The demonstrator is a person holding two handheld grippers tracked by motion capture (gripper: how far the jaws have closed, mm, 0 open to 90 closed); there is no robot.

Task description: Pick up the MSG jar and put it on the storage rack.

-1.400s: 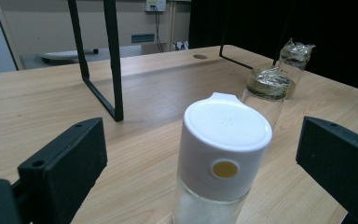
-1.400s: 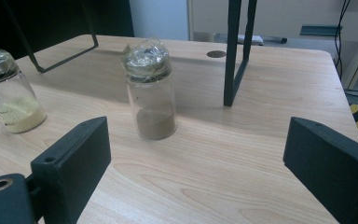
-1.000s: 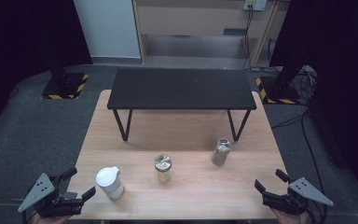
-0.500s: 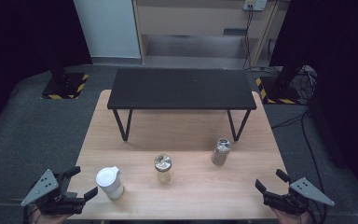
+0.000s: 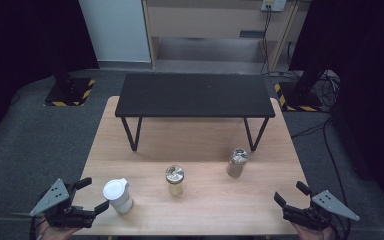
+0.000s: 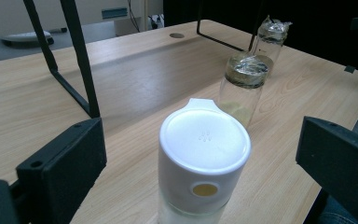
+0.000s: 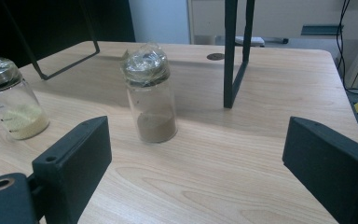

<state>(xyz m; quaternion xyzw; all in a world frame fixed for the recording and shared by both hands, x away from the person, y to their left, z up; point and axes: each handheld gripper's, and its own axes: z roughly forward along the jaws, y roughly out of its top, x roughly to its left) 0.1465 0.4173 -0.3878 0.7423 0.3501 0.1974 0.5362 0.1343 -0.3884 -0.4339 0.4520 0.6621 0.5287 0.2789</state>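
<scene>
**A:** Where are the two grippers, and are they holding anything?

**B:** The left gripper [image 5: 90, 196] sits at the near left corner of the wooden worktop [image 5: 205, 210], jaws spread wide and empty. The white-lidded jar [image 5: 117, 195] stands upright just beyond its fingertips, lined up with the gap between the jaws but touched by neither. The right gripper [image 5: 289, 194] sits at the near right corner, jaws also wide apart, gripping nothing.

**A:** What lies further out?

**B:** Near the middle stands a glass jar of yellow powder [image 5: 174, 180], foil over its mouth. To its right, well apart, is a jar of brown powder [image 5: 237, 162], also foil-topped, straight ahead of the right gripper with bare wood between them.

**A:** How much room is there?

**B:** The near strip of worktop between the grippers is open. Across the far half stands a low black bench [image 5: 196, 95] on thin legs; the brown jar is near its right leg. Dark carpet surrounds the worktop edges.
</scene>
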